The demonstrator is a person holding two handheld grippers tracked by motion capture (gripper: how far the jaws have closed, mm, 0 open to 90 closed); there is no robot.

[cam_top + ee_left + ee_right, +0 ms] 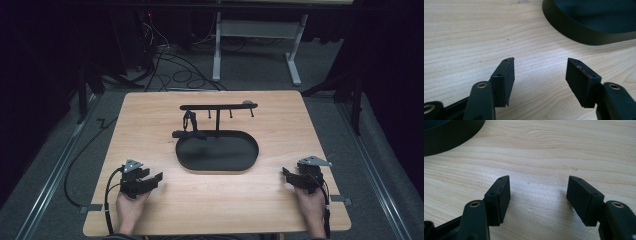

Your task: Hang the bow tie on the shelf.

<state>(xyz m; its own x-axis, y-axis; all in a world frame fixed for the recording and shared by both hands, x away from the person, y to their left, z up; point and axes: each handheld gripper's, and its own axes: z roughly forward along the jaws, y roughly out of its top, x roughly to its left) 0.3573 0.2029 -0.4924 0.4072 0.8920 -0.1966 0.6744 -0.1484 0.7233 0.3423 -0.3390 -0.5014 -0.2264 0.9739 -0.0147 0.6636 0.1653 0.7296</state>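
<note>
A black oval tray [218, 152] lies in the middle of the wooden table [150, 115]. From its back rim rises a black stand with a horizontal bar [218, 106] and several small hooks; a dark item [188, 120] hangs from the bar's left part. My left gripper [159, 178] rests near the table's front left, held by a hand, jaws open and nothing between them [540, 72]. My right gripper [285, 174] sits at the front right, also open on bare wood [539, 191]. The tray's rim [574, 30] shows at the upper right in the left gripper view, and the rim [451, 135] at the upper left in the right gripper view.
Cables [170, 65] lie on the grey floor beyond the table, beside the white legs of another table [217, 45]. A black cable [75, 165] trails off the table's left edge. Bare wood lies between each gripper and the tray.
</note>
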